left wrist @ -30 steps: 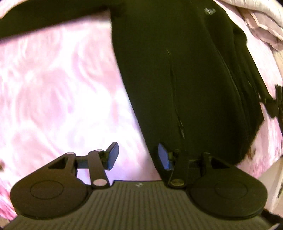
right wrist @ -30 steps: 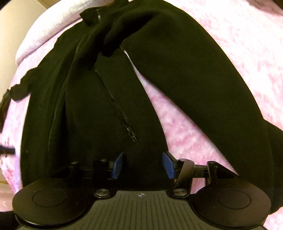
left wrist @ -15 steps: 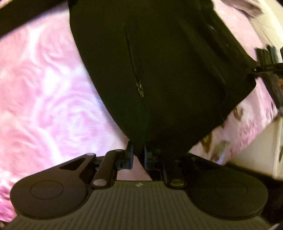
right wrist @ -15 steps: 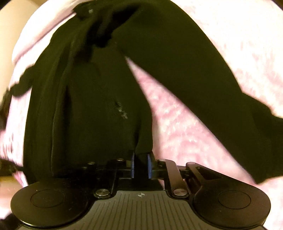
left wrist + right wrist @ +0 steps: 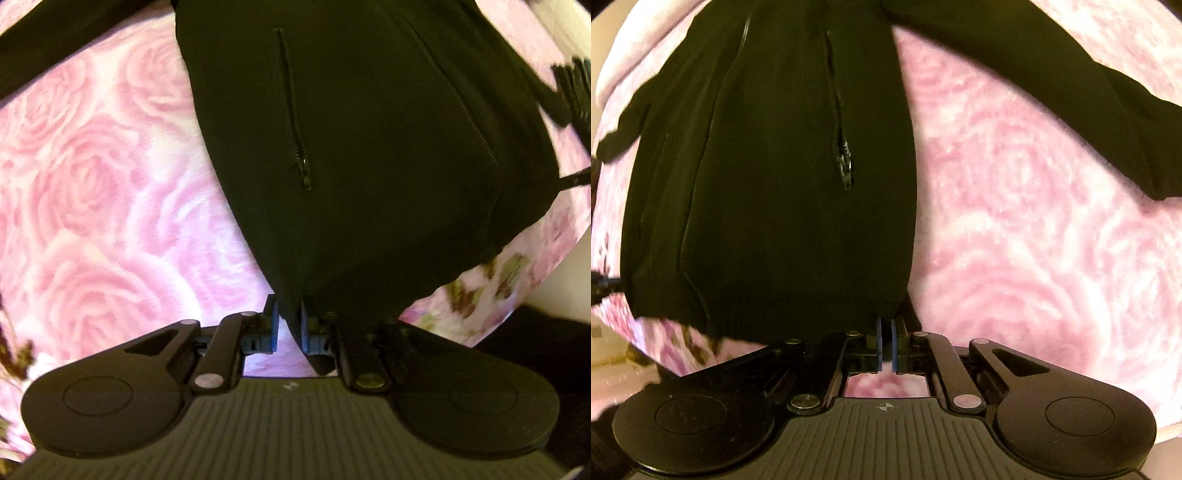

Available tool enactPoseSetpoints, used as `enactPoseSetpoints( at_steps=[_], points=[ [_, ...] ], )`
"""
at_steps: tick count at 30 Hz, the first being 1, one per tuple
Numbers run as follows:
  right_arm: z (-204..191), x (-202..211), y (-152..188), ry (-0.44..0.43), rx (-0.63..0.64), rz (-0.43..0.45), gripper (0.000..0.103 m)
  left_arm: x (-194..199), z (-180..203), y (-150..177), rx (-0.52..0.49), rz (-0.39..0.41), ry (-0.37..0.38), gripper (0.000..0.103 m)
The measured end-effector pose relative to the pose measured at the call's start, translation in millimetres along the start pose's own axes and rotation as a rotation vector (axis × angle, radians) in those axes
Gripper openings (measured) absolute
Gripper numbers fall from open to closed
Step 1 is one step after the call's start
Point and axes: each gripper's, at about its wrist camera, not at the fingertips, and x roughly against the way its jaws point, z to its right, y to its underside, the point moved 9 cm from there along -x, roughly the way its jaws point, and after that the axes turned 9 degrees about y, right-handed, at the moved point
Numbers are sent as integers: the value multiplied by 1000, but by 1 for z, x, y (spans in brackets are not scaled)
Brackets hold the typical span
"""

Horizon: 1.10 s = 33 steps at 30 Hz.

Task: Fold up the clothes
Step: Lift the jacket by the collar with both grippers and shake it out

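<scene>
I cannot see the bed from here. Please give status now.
Left gripper shut on jacket hem. Right gripper shut on hem too. Jacket flat on blanket. Nothing in the way.

Bed (image 5: 92, 206) covered by pink rose-print blanket (image 5: 1034, 258). Black zip-up jacket (image 5: 369, 147) lay spread directly on blanket, pocket zipper (image 5: 295, 129) facing up, one sleeve (image 5: 1071, 85) stretched sideways across roses. Jacket hem reached near bed edge, where blanket (image 5: 498, 288) dropped away. Pale bedding (image 5: 639, 55) bunched at far end.
</scene>
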Motion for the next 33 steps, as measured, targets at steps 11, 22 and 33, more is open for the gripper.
enactPoseSetpoints(
  at_steps=[11, 22, 33],
  points=[
    [67, 43, -19, 59, -163, 146, 23, 25, -4, -8, -7, -82, -6, 12],
    [129, -8, -74, 448, 580, 234, 59, 26, 33, -76, -142, -81, -75, 17],
    [235, 82, -168, 343, 61, 235, 1, -4, 69, -104, -211, -96, -61, 20]
  ],
)
